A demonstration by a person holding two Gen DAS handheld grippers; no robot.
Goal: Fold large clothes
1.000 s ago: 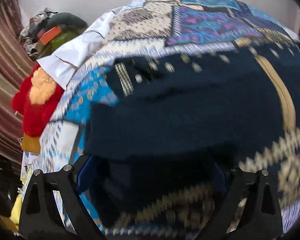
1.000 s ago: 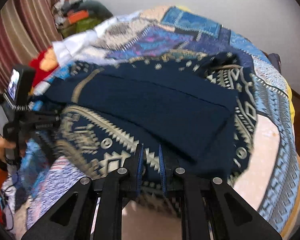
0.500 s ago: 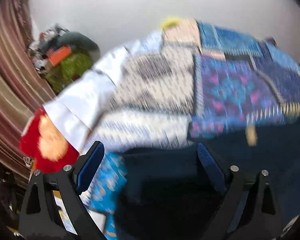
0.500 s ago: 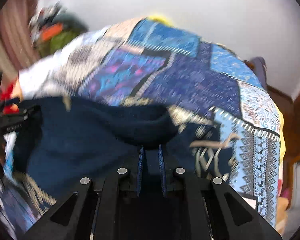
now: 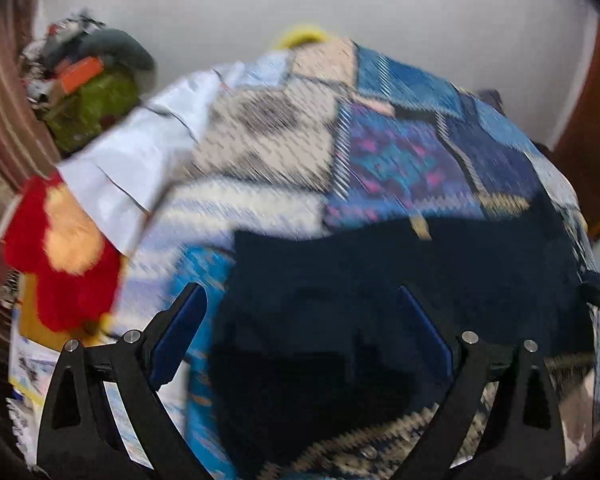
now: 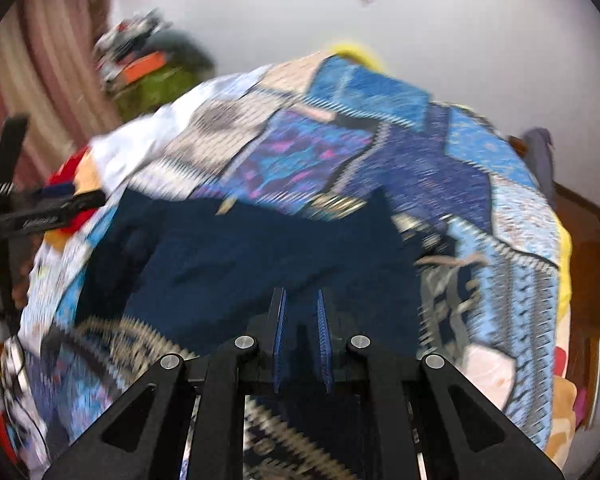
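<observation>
White wall (image 5: 420, 20), striped curtain (image 6: 48, 64), patchwork-covered bed (image 5: 400, 152)

Navy garment (image 6: 260, 252), beige zigzag trim; blue patchwork bedspread (image 6: 480, 184).

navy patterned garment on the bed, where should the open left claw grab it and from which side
The near-left corner of the navy garment, coming from the near edge of the patchwork bedspread. The right claw already pinches the near hem on its side, while the left claw stands wide open over the cloth. A matching pinch on the same edge would probably let the fold lift evenly.
</observation>
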